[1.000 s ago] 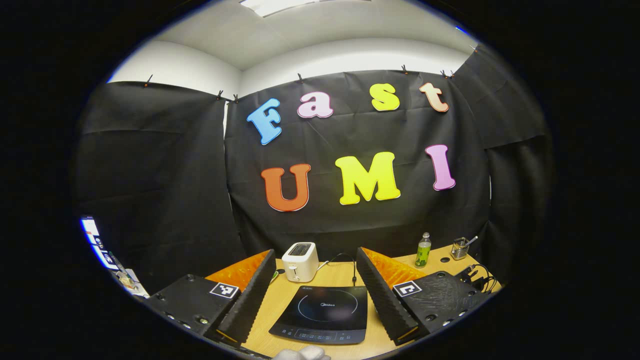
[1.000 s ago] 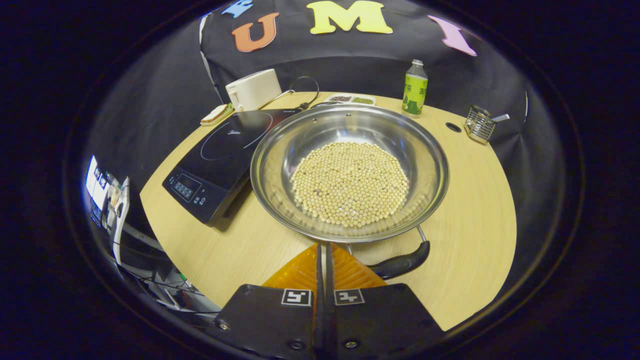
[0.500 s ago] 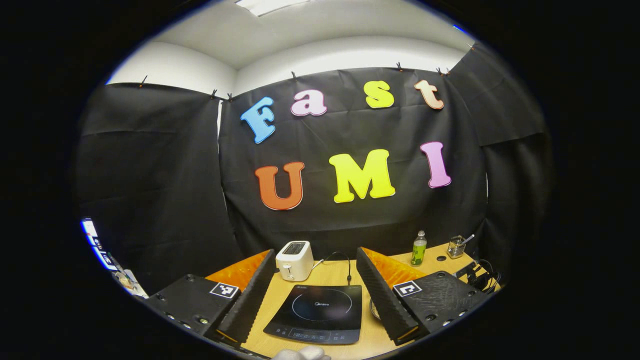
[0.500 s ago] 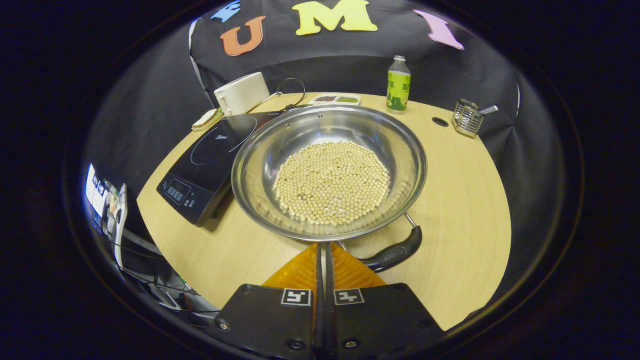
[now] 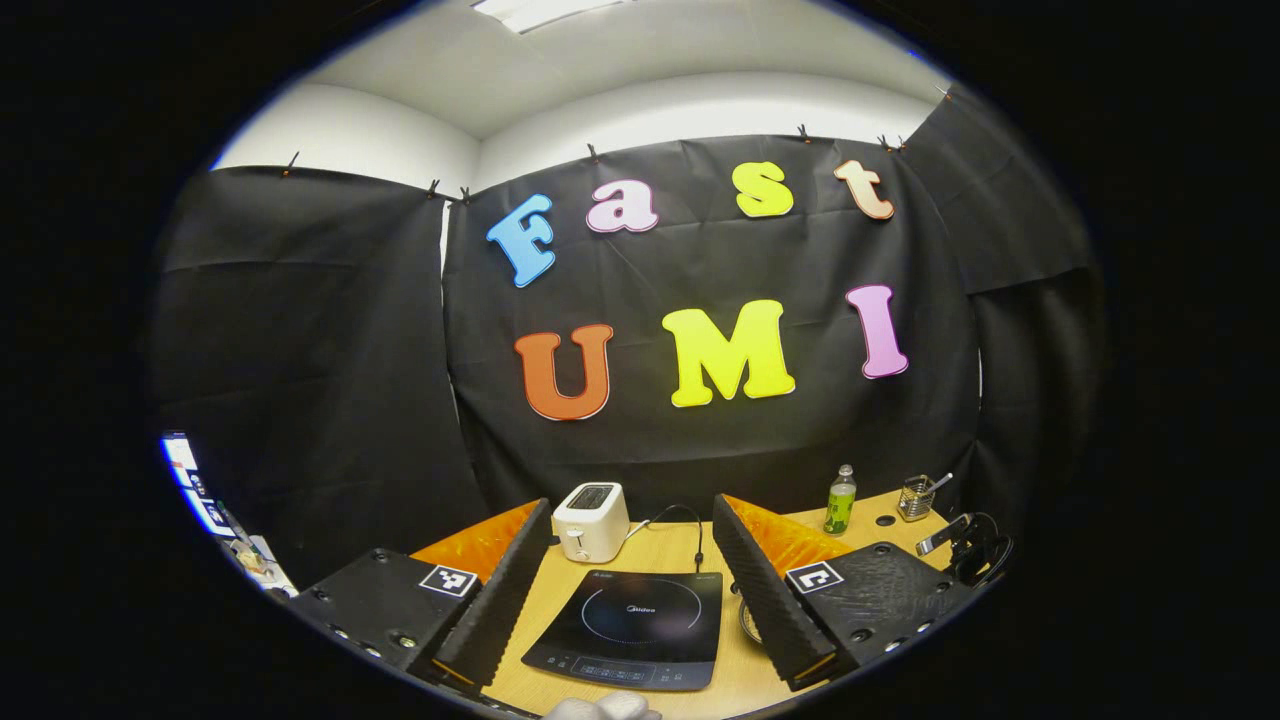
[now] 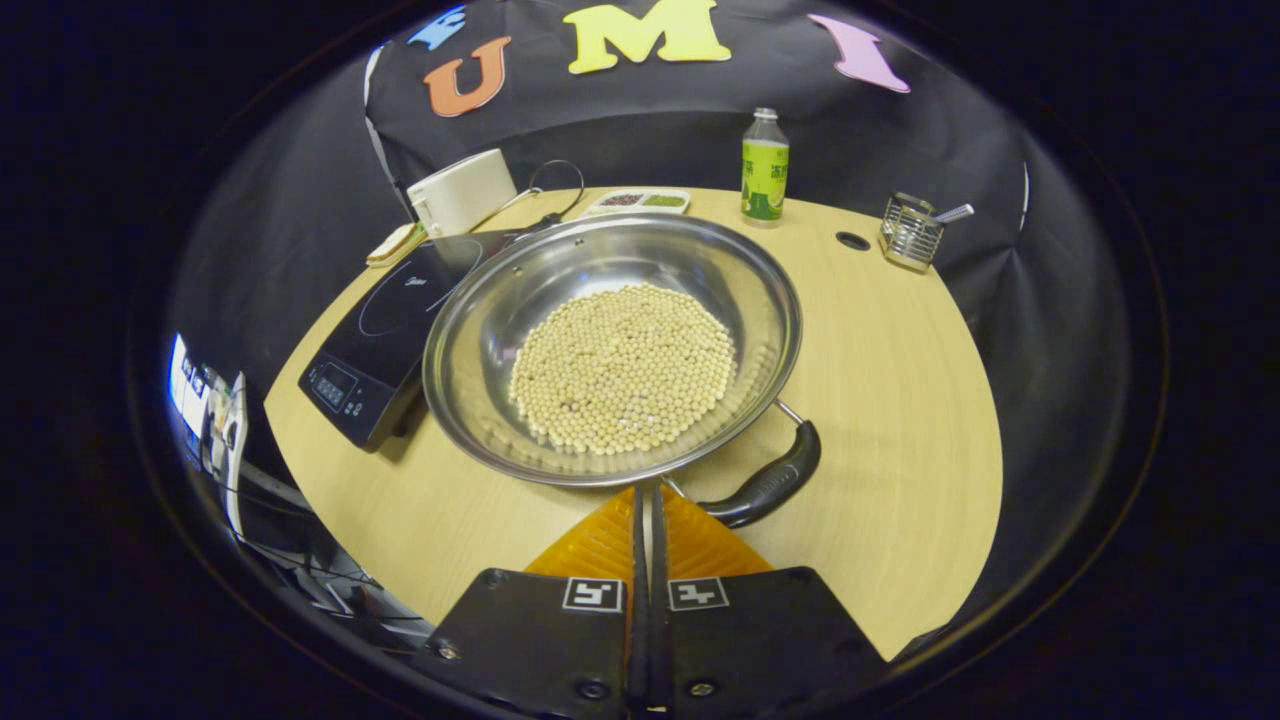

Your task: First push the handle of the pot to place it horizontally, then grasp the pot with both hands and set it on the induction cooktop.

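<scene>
While its ribbed fingers stand apart above the glossy black induction cooktop [image 5: 630, 627], the left claw [image 5: 633, 575] holds nothing; the right claw [image 6: 647, 515], pressed closed and empty, points at the round steel pot [image 6: 612, 345] of beans on the wooden table [image 6: 890, 380], its black handle [image 6: 765, 485] just beside the fingertips.

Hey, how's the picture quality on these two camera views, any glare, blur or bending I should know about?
Right gripper view: sharp, but the fisheye bows the table edge; soft glare on the steel pot wall, and the pot's black handle casts a faint shadow. Left gripper view: ceiling light blown out, induction cooktop dim but readable.
</scene>
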{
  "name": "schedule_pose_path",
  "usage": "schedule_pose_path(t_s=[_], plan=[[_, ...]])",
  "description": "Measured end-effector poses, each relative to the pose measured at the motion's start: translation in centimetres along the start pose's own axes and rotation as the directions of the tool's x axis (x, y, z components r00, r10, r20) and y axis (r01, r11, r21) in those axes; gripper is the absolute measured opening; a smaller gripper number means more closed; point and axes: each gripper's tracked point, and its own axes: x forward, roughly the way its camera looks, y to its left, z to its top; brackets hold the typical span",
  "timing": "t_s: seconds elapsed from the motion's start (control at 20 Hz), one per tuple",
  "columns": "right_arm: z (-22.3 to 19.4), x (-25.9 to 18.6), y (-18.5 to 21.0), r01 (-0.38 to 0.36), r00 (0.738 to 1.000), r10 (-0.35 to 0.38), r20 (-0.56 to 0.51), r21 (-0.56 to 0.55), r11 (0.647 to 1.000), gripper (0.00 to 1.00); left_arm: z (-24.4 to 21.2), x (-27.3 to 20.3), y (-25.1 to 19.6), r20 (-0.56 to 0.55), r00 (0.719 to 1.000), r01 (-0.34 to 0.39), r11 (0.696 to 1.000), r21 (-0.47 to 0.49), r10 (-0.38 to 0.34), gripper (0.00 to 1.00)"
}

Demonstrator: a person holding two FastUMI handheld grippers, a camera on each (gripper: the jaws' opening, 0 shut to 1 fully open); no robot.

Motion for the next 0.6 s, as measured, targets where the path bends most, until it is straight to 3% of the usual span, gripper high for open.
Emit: schedule_pose_path(t_s=[0.6], plan=[[1.6,0.1,-4.8,0.001,1.0,-0.001,-0.011,0.017,1.0,0.04,0.6,-0.3,-2.0,-0.011,0.998,-0.067,0.998,-0.005,0.067,0.96]])
